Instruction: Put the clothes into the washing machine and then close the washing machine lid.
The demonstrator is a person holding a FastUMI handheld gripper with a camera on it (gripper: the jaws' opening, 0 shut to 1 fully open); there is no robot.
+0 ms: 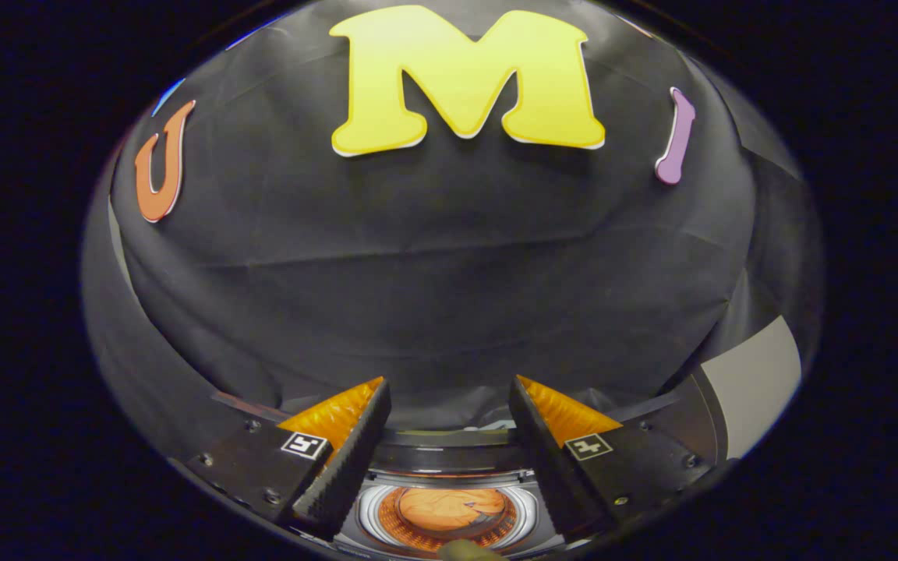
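The jaws of the gripper point(449, 436) are spread and nothing is held. Below and between them the washing machine point(449, 510) is seen with its drum open, orange clothes point(449, 506) lying inside; the booth wall point(449, 288) is faced beyond.

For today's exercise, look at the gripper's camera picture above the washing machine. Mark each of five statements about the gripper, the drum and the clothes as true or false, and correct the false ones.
1. The gripper has its fingers apart with nothing held between them. True.
2. The washing machine lies below the fingers, its round drum opening seen between them. True.
3. The drum is bare inside. False: an orange garment lies in the drum.
4. The lid covers the drum opening. False: the opening is uncovered and the garment inside is in plain sight.
5. Both fingers press on the orange garment. False: the garment lies down in the drum, apart from the fingers.
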